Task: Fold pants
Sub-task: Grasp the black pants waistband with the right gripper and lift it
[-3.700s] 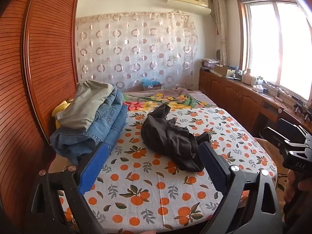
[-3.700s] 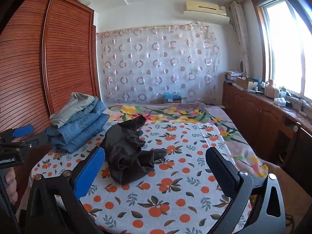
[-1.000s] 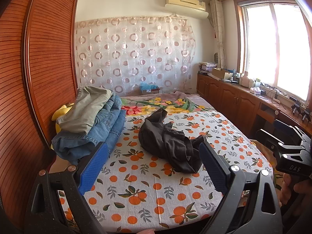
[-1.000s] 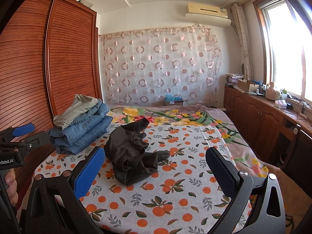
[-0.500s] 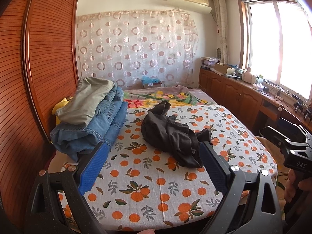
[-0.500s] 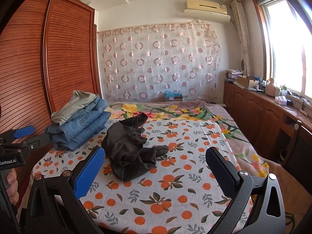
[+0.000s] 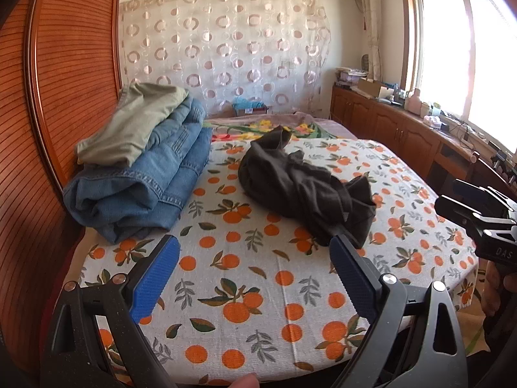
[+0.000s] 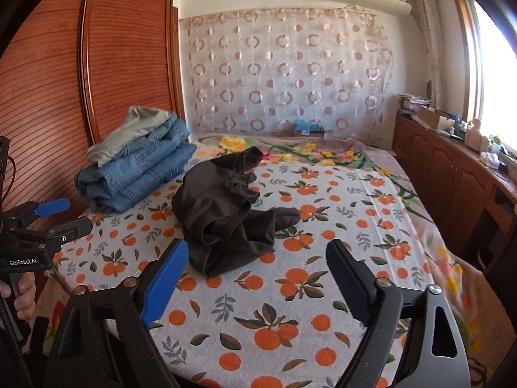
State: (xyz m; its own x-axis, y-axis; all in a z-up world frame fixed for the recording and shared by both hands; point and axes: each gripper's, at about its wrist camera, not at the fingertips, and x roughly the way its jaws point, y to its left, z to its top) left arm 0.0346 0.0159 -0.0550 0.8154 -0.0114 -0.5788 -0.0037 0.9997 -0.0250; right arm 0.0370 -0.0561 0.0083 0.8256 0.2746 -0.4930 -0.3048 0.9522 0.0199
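Two tools hover over the near edge of a bed with an orange-and-leaf print sheet (image 7: 245, 278), neither touching cloth. Largest first: the bed fills the middle of both views, with a slatted reddish wooden wardrobe (image 8: 129, 64) along its nine o'clock side. At ten o'clock on the sheet sits a stack of folded blue jeans topped by a grey-green garment (image 7: 142, 165), well apart from the task piece. That piece, a crumpled pair of dark brown-black pants (image 8: 226, 216), lies in a heap near the bed's centre, at twelve o'clock from the right tool and one o'clock from the left. The left tool (image 7: 255, 268) has its blue-padded fingers spread wide with only sheet between them. The right tool (image 8: 258, 268) has its jaws closing, still well apart, nothing between them; the pants' near hem lies just beyond its left fingertip.
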